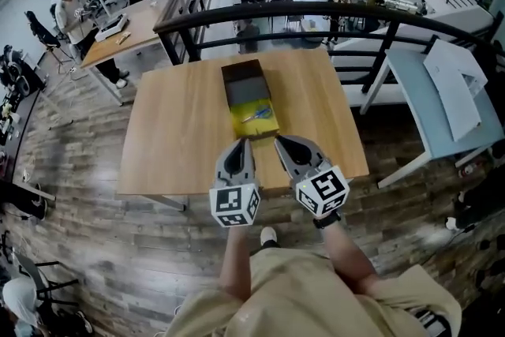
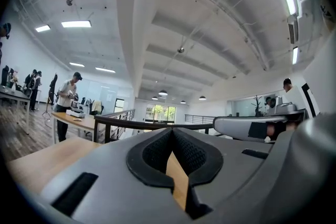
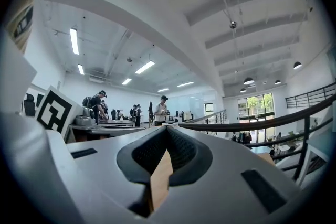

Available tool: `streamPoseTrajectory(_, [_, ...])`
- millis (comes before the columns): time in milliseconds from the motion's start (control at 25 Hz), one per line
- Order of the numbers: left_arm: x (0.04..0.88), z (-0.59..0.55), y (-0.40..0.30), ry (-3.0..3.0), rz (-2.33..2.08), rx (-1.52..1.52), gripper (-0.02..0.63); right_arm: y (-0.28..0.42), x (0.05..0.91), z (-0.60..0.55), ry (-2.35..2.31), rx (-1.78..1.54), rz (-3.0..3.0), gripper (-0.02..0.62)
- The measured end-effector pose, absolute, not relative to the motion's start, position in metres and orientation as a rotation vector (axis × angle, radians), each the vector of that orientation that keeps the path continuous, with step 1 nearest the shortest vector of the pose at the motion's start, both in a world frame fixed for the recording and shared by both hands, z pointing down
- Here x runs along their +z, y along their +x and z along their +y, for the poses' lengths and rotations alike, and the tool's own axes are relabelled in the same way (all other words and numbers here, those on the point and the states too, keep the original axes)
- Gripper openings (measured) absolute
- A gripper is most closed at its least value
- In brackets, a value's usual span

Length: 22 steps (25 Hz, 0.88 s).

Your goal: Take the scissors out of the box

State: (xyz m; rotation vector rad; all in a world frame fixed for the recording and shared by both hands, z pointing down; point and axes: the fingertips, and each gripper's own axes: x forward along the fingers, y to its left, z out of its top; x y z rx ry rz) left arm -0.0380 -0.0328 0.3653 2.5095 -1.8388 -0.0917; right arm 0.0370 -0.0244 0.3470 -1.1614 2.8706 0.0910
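Note:
An open box [image 1: 246, 83] lies at the middle of the wooden table [image 1: 173, 130]; its dark lid part is at the far end and its yellow inside [image 1: 263, 127] at the near end. Small scissors [image 1: 256, 116] with blue handles lie in the yellow part. My left gripper [image 1: 245, 141] [image 2: 171, 129] and right gripper [image 1: 277, 140] [image 3: 167, 127] hover side by side over the table's near edge, just short of the box. Both point level toward it. Each has its jaws shut with nothing between them. Neither gripper view shows the box.
A black curved railing [image 1: 316, 12] runs behind the table. A pale blue table [image 1: 422, 95] with papers stands at the right. At the back left, a person [image 1: 69, 5] stands at a long desk [image 1: 130, 31]. My legs fill the bottom of the head view.

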Motion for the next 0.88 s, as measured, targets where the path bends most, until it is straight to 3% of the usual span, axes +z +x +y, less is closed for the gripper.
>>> streamPoseTrajectory(400, [0.392,-0.118,-0.099,2.498,-1.820,-0.081,0.012,-0.010,0.372,-0.113,-1.289,0.223,2.887,0.014])
streamPoseTrajectory(880, [0.439,-0.218,-0.111,2.471,-1.717,-0.037,0.012,-0.018,0.441,-0.232,-1.407,0.077,2.971,0.014])
